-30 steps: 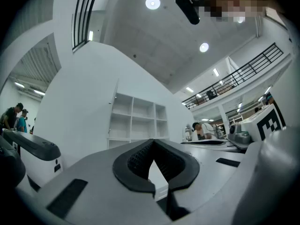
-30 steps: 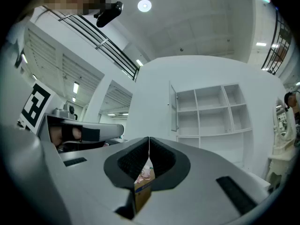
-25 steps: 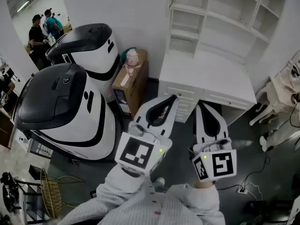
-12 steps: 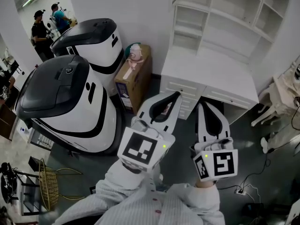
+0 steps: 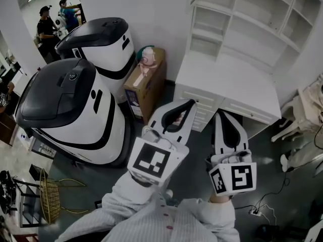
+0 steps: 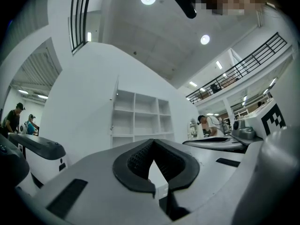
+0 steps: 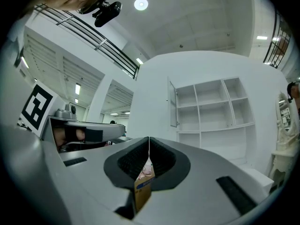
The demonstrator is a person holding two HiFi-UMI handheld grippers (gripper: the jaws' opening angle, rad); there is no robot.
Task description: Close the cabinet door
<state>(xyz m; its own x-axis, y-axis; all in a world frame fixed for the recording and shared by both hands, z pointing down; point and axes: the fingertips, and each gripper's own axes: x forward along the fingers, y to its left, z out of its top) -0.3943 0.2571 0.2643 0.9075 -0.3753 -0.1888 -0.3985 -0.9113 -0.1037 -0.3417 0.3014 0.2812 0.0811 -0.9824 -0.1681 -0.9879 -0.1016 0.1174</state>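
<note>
Approach step, no contact yet.
- left gripper (image 5: 187,104), right gripper (image 5: 220,114): fingers (image 6: 133,161) clenched on both, nothing held, well apart from shelf unit (image 5: 242,24).
- cabinet door (image 7: 173,104): swung open at shelf unit's left edge, above worktop (image 5: 227,82) back-left corner.
- Next, by my judgement: move in, set clenched fingers on door's outer face, push it flush.

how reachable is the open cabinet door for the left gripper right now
Probably reachable, with a step closer. The left gripper, jaws shut and empty, points toward the white desk; the open door stands at the shelf unit's left edge above it. Nothing blocks the way, but a gap remains.
</note>
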